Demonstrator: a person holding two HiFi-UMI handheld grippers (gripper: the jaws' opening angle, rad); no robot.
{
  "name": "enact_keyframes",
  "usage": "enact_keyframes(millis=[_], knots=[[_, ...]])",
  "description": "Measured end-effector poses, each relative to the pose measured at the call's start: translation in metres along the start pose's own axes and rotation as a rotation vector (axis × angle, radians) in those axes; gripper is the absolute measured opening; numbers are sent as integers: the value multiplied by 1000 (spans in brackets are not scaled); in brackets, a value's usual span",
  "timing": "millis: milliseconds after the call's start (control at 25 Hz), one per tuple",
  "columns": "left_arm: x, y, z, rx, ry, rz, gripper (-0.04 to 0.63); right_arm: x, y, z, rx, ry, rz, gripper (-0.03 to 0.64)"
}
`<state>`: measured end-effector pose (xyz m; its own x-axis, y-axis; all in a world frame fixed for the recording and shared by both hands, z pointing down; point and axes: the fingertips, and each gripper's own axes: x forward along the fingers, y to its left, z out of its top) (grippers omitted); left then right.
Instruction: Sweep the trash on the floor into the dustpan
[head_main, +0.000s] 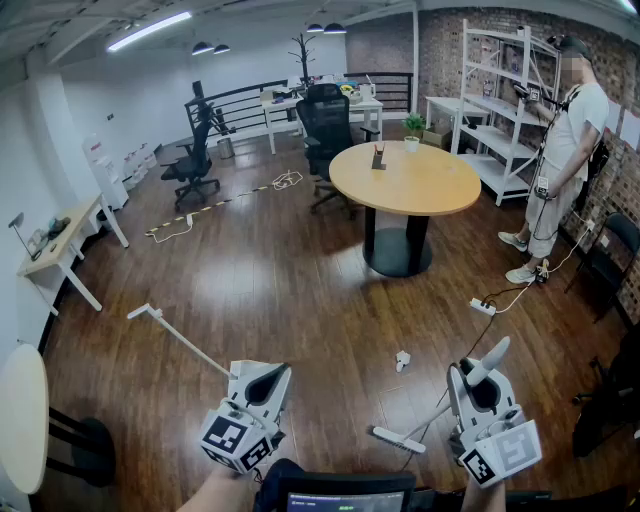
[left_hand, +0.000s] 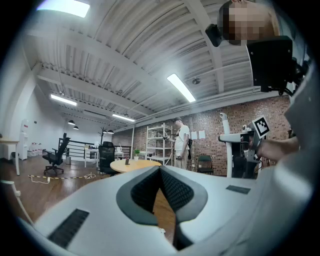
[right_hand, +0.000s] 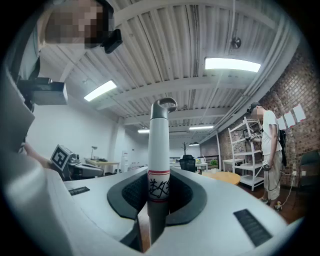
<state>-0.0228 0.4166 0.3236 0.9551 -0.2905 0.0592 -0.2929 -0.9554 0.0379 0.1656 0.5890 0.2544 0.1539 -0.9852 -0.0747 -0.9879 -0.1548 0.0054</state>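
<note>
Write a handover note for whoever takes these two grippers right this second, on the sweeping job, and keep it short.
Right gripper: shut on the broom handle. The broom head is low, near the floor just ahead.
Left gripper: jaws together, nothing seen between them. A long white pole runs off to its left. It is unclear whether it belongs to the dustpan, and no pan is in view.
Trash: one white scrap lies on the wood floor, beyond the broom head and apart from it.
Done: broom gripped.
Left: find the dustpan and sweep the scrap in.
</note>
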Motion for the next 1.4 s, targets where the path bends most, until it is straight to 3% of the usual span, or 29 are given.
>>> enact_keyframes(millis=[120, 360, 880, 1400], knots=[[35, 4, -4, -24, 28, 0, 15, 21, -28, 2, -3, 6, -8, 80], [85, 54, -15, -62, 41, -87, 15, 83, -48, -2, 5, 16, -82, 80], [196, 254, 22, -96, -7, -218, 15, 276, -54, 8, -27, 7, -275, 80], [250, 413, 21, -125, -10, -239, 15, 437, -39, -3, -21, 10, -300, 78]])
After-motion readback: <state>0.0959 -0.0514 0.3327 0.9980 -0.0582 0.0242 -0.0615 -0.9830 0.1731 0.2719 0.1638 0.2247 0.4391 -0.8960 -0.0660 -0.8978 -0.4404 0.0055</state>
